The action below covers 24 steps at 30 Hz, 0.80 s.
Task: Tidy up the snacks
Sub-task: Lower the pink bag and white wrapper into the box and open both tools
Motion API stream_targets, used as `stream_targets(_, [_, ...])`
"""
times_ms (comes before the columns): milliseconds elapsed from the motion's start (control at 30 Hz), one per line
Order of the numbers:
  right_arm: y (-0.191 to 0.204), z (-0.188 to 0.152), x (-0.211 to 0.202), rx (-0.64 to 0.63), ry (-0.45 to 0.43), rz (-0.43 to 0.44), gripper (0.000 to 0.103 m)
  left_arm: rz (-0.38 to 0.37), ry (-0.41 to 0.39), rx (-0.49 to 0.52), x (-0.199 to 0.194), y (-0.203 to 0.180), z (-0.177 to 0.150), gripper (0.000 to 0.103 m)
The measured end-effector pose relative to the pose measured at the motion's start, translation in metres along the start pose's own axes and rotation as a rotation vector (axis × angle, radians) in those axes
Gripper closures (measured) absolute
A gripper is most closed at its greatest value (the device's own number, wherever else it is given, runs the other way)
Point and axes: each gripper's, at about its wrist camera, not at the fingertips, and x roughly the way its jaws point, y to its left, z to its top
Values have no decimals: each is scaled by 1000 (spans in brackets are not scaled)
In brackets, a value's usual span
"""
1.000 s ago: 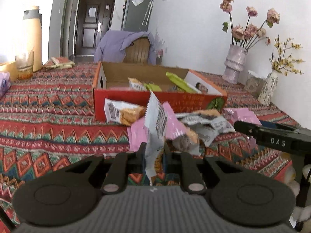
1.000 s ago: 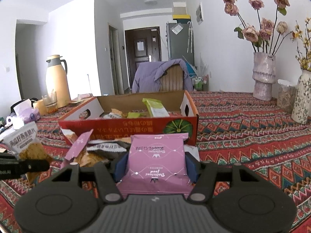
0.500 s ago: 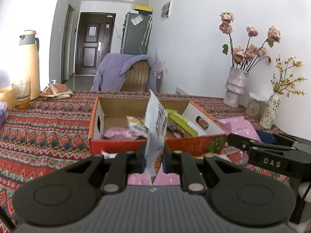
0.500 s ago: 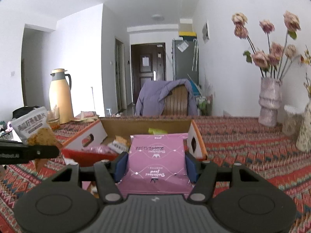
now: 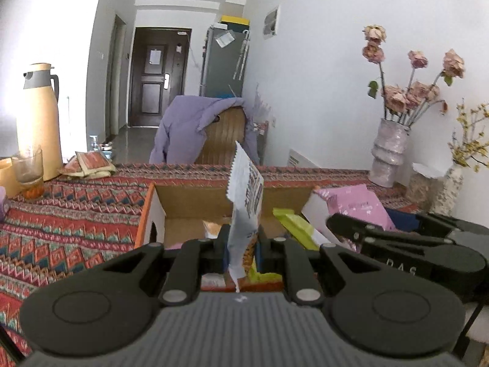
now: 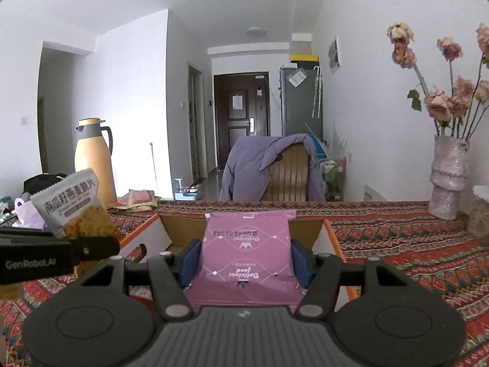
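Your left gripper [image 5: 241,246] is matt black plastic, pinching a crinkled, glossy white foil snack packet [image 5: 246,205]. Your right gripper [image 6: 244,258], same matt plastic with blue pads, clamps a smooth pink paper-look pouch [image 6: 246,250]. The box [image 5: 195,205] is plain brown cardboard inside. The tablecloth [image 5: 70,214] is woven patterned cloth. The thermos [image 5: 38,119] looks smooth and satin.

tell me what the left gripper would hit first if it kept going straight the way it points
Probably the cardboard box: the left gripper, shut on the grey snack packet, aims slightly down into the box's open inside. Depth is unclear, so floor or far wall.
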Motion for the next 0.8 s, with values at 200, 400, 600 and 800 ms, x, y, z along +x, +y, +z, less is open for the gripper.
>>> stream_targets(200, [1, 9, 32, -8, 31, 8, 42, 37, 9, -9, 28, 5, 15, 87])
stream_targets(400, [5, 15, 59, -29, 65, -4, 42, 76, 45, -20, 60, 12, 24, 87])
stream_targets(600, [7, 13, 93, -42, 146, -23, 42, 116, 107, -55, 91, 23, 23, 87])
stream_targets(800, [8, 5, 107, -43, 198, -25, 42, 127, 145, -46, 103, 27, 13, 87])
